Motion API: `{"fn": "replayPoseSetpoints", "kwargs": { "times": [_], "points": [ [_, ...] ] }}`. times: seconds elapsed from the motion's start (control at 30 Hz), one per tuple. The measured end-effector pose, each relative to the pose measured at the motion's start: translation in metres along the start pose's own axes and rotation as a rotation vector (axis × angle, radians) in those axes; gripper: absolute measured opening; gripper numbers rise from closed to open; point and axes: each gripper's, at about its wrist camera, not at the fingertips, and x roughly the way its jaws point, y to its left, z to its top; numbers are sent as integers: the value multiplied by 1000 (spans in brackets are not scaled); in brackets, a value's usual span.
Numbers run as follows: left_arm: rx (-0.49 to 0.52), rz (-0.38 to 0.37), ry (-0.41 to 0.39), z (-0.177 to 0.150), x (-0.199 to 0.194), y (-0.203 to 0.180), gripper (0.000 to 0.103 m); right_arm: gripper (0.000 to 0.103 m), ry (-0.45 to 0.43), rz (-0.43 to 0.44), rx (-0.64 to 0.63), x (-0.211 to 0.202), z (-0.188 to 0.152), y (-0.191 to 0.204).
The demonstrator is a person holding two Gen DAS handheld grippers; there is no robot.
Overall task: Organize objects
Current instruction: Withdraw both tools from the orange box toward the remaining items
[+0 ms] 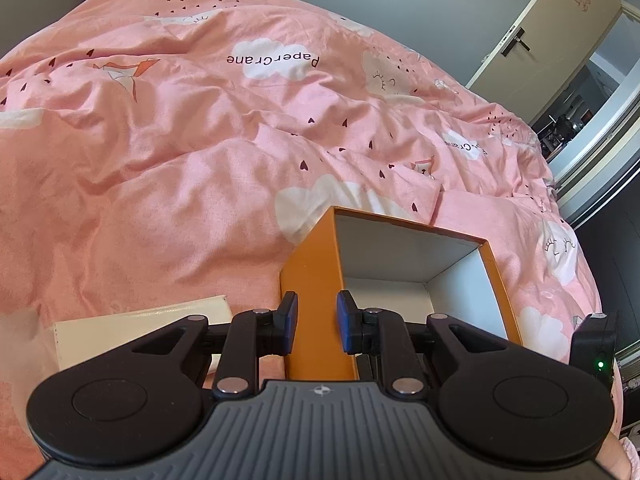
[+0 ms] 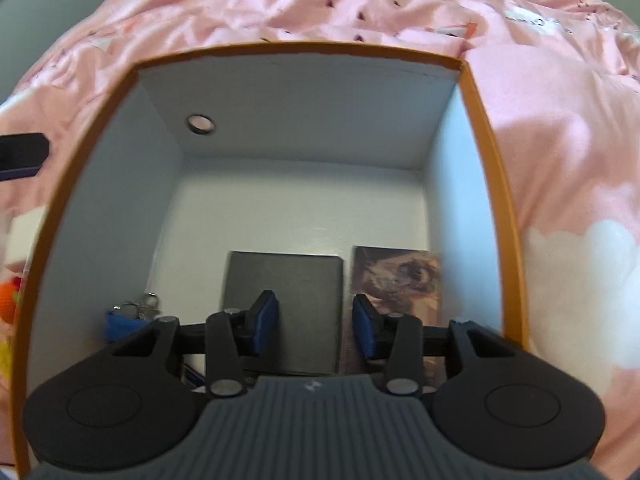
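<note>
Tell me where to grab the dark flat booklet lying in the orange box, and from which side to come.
Take the dark booklet by its far short edge, coming straight down through the open top of the orange box. It lies flat on the floor, a picture card close on its right, so only the far edge looks free. The right gripper hangs open above it.

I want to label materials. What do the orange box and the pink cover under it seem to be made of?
Orange box: probably stiff cardboard, matte, orange outside, white inside; thin, straight walls with a clean-cut rim. Pink cover: woven fabric, likely cotton, matte; soft wrinkles and printed clouds and hearts.
</note>
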Motion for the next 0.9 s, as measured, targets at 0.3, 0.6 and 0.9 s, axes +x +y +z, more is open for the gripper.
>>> {"fn": "replayPoseSetpoints", "kwargs": {
  "times": [0.3,0.6,0.9],
  "points": [
    [2,-3,3,-2,-3,1,23,40,37,-10,86,-1,-2,-11],
    [46,37,10,-11,-8,2,23,42,-60,5,69,-9,9,8],
    [59,95,28,-35,-16,12,26,63,-101,-104,-110,7,14,45]
  ]
}}
